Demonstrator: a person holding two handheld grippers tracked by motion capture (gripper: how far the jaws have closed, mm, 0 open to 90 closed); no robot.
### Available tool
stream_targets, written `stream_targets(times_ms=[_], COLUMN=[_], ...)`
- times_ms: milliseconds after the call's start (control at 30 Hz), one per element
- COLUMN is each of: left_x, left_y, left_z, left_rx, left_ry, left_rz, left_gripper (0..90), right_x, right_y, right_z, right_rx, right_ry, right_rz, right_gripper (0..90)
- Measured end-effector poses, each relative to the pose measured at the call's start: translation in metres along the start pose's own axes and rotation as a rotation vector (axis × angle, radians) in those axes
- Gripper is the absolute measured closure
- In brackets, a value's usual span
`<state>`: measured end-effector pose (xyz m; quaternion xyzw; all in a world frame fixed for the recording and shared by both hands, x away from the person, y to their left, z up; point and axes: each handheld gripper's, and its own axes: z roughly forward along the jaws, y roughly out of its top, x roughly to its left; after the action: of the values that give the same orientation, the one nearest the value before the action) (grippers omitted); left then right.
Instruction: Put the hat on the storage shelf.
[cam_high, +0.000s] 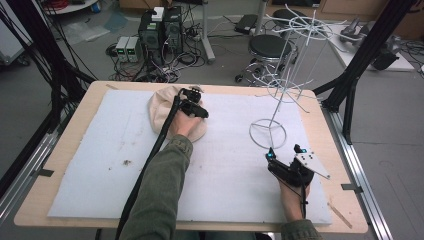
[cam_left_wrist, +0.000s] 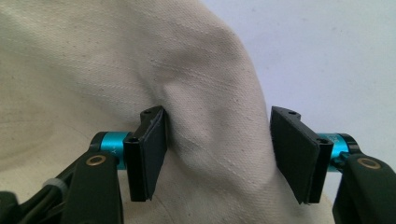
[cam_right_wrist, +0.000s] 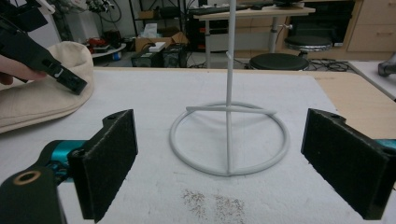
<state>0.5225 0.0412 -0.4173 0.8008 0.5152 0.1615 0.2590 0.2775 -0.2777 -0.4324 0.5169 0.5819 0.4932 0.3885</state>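
Observation:
A cream fabric hat (cam_high: 162, 107) lies at the back of the white mat (cam_high: 100, 160). My left gripper (cam_high: 192, 95) is down on it, open, with a raised fold of the cloth (cam_left_wrist: 215, 116) between its jaws; the left pad (cam_left_wrist: 152, 154) touches the fold and the right pad stands apart from it. A white wire stand (cam_high: 280, 90) rises at the right on a ring base (cam_right_wrist: 229, 140). My right gripper (cam_high: 284, 151) rests low on the mat just in front of that ring, open, nothing between its pads (cam_right_wrist: 109, 163).
The mat covers most of a wooden table (cam_high: 330, 150). Dark crumbs (cam_right_wrist: 215, 203) dot the mat near the ring. Beyond the far edge are a black stool (cam_high: 270, 47), electronics with cables (cam_high: 160, 30) and black frame posts (cam_high: 350, 85).

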Motion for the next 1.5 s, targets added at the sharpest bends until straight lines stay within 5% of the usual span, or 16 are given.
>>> stream_targets(times_ms=[200, 367, 500, 633, 767, 1167, 1500], left_x=[0.003, -0.001, 0.002, 0.001, 0.002, 0.007, 0.021], left_y=[0.000, 0.001, 0.003, 0.003, 0.002, -0.007, -0.017], left_z=[0.000, -0.002, -0.007, -0.009, -0.010, -0.019, -0.047], left_rx=[0.015, -0.018, -0.070, -0.086, -0.099, -0.130, -0.265], left_ry=[-0.054, -0.053, -0.176, -0.202, -0.231, -0.227, -0.294], left_rz=[-0.079, -0.089, -0.150, -0.130, -0.152, -0.147, -0.168], left_gripper=[50.8, 64.1, 78.6, 80.1, 81.3, 82.0, 82.2], right_x=[0.002, 0.001, 0.000, 0.000, -0.001, 0.000, 0.002], right_y=[0.000, 0.000, 0.000, 0.000, 0.000, 0.000, 0.001], right_z=[0.000, 0.000, 0.000, -0.001, -0.001, -0.001, 0.000], right_rx=[0.001, 0.001, -0.005, -0.001, 0.000, 0.000, -0.003], right_ry=[0.000, -0.005, -0.016, -0.019, -0.017, -0.014, -0.012], right_rz=[-0.006, -0.012, -0.017, -0.012, -0.014, -0.015, -0.018], right_gripper=[9.9, 9.9, 9.9, 9.9, 9.9, 9.9, 9.9])
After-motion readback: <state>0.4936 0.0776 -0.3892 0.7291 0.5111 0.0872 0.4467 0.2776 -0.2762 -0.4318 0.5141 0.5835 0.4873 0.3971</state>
